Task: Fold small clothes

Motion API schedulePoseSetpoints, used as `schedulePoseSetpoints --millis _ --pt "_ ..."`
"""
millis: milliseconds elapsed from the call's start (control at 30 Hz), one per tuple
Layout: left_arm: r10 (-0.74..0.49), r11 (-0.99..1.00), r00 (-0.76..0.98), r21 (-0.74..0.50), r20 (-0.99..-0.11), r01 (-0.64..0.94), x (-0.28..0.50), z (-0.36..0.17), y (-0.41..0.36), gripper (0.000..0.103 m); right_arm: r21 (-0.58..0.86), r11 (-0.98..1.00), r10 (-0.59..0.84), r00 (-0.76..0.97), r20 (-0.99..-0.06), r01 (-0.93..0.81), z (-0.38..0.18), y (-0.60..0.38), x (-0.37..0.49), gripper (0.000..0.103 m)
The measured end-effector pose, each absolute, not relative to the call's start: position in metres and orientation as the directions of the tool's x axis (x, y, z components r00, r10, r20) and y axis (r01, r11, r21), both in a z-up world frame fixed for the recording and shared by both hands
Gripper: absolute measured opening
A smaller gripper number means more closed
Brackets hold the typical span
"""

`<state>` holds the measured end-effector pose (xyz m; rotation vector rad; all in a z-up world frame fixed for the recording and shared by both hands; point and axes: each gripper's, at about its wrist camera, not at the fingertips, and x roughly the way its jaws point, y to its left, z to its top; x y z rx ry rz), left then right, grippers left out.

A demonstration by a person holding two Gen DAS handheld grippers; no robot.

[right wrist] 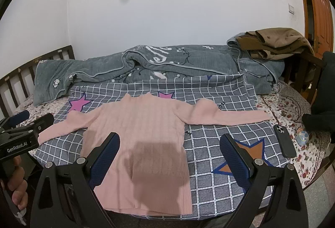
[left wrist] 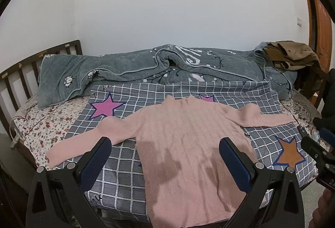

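Pink against grey check

The ribbed sweater (left wrist: 184,144) is pale pink; the sheet (left wrist: 209,90) is grey with white grid lines, magenta and orange stars.

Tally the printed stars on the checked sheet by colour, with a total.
Pink stars: 2
Orange stars: 1
Total: 3, counting only stars not hidden by the pink sweater.

Each gripper (left wrist: 165,148) is a black plastic frame with triangular cut-outs, silver round screws at the finger joints and dark blue textured pads (right wrist: 106,163). At 9 o'clock in the right wrist view, the left gripper's (right wrist: 26,121) body carries white "GenRobot.AI" lettering.
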<state>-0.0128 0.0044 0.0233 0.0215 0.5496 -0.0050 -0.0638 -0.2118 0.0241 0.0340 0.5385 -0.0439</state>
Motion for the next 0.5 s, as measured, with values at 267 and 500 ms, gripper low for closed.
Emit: schedulePoseSetpoints --millis 267,500 --pt "0.017 1.000 0.852 0.030 -0.522 -0.001 -0.010 0.026 0.003 0.103 0.024 0.999 -0.026 0.859 -0.511 0.044 0.028 -0.210 -0.064 0.095" --pt "0.014 1.000 0.848 -0.002 -0.530 -0.017 0.003 0.012 0.013 0.103 0.000 0.998 -0.050 0.885 -0.463 0.057 0.028 -0.212 -0.066 0.095"
